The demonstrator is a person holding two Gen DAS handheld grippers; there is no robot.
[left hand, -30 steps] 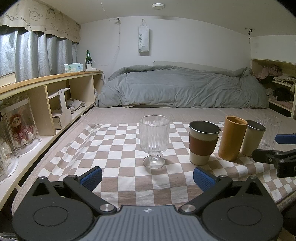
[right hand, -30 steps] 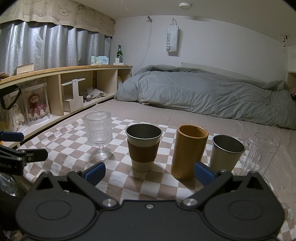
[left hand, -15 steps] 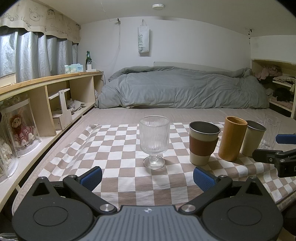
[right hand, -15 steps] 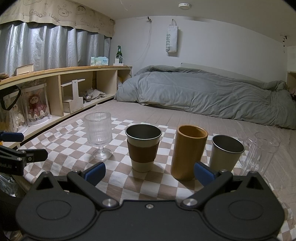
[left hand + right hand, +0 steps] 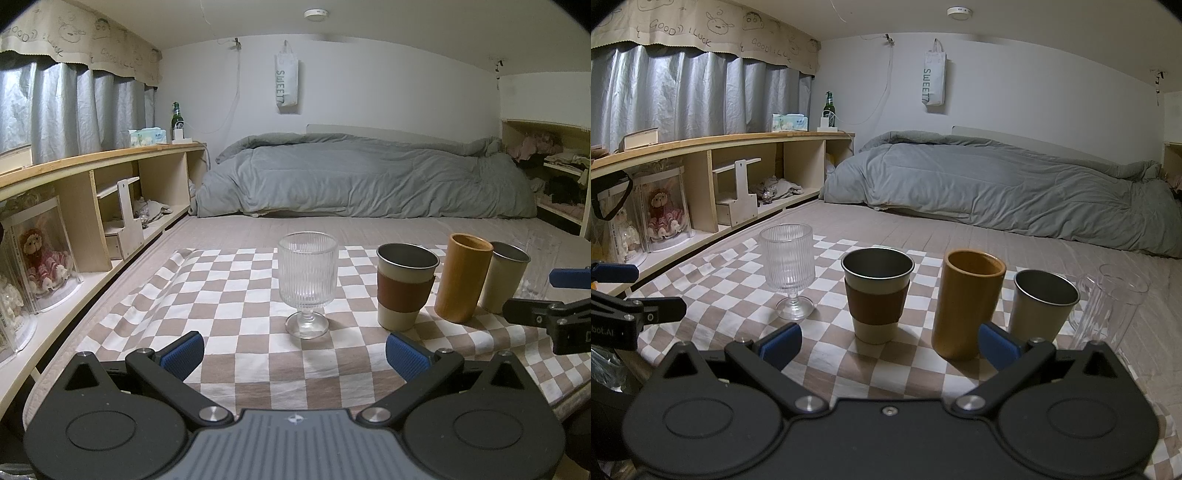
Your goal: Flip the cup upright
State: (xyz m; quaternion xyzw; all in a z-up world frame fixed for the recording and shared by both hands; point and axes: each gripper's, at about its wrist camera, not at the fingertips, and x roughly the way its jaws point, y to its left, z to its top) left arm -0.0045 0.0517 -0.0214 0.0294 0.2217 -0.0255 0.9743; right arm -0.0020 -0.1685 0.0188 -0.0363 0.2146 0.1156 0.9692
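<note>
Cups are standing upright in a row on the checkered cloth (image 5: pixel 827 354): ribbed goblet (image 5: pixel 307 281), sleeved metal cup (image 5: pixel 876 294), bamboo cup (image 5: pixel 967 302), steel cup (image 5: pixel 1042 304), clear tumbler (image 5: pixel 1112 306). I am holding my left gripper (image 5: pixel 294 355) and right gripper (image 5: pixel 888 343) spread wide, gripping nothing.

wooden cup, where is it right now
The wooden cup stands upright on the checkered cloth, in the right wrist view just right of centre, between the sleeved metal cup and the plain metal cup.
</note>
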